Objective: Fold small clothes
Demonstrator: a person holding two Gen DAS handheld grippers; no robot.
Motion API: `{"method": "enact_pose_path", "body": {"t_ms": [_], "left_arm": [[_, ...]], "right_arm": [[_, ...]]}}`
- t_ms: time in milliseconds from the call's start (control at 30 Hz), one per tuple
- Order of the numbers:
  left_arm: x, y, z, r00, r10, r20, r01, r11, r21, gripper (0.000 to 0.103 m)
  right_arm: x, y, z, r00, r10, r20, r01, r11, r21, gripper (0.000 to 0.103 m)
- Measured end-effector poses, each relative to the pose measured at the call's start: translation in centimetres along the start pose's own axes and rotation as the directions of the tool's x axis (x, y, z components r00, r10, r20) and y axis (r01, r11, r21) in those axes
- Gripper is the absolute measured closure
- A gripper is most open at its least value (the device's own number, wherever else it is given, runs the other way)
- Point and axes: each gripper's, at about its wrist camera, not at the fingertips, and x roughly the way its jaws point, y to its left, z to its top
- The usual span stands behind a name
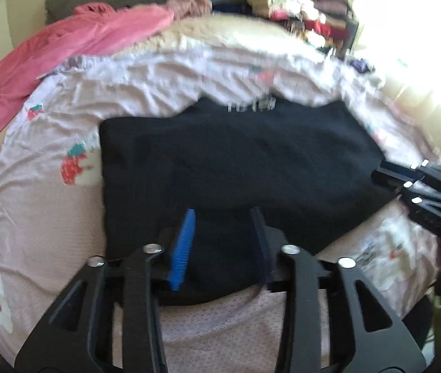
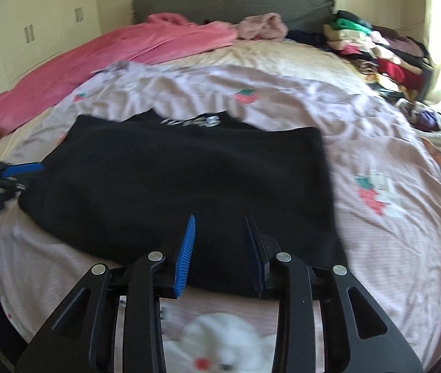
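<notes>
Tongs on both sides stand partly apart with nothing pinched: the left tongs [image 1: 220, 214] and the right tongs [image 2: 220, 220] each hang over the near edge of the black garment [image 1: 236, 161], pads clear of the cloth. That garment lies on the bed [image 1: 34, 217], on the pink strawberry sheet, already doubled into a rough rectangle with white lettering peeping out at the far edge. You look to be between folds, so judge the shape before you grip again. The right side edge runs fairly straight, but the near edge bows and the far corners look uneven, so square those first if you want a tidy result. For the next fold, take the near edge at two spots well apart, one per hand, and pinch all layers together, not just the top one. Lift only enough to clear the sheet, carry both hands evenly, and lay the edge down parallel to the far one. Keep clear of the pink blanket [image 1: 49, 52] and the pile [image 2: 382, 52] by the headboard
</notes>
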Motion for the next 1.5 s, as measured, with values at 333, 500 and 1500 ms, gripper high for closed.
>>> {"method": "enact_pose_path", "body": {"t_ms": [333,500,1500], "left_arm": [[2.9,1.1,-2.1,0.993,-0.042,-0.109,0.038,0.999,-0.033,0.071],[3.1,0.9,-2.4,0.994,-0.037,-0.106,0.035,0.999,-0.025,0.071],[-1.1,1.3,-2.4,0.997,-0.063,-0.037,0.061,0.996,-0.065,0.071]], "right_arm": [[1.5,-1.4,-1.2,0.995,-0.084,-0.050,0.085,0.996,0.024,0.068],[2.6,-5.1,-3.6,0.993,-0.059,-0.098,0.074,0.985,0.153,0.067],[-4.4,-3.6,-1.9,0.994,-0.101,0.052,0.090,0.979,0.182,0.031]]}}
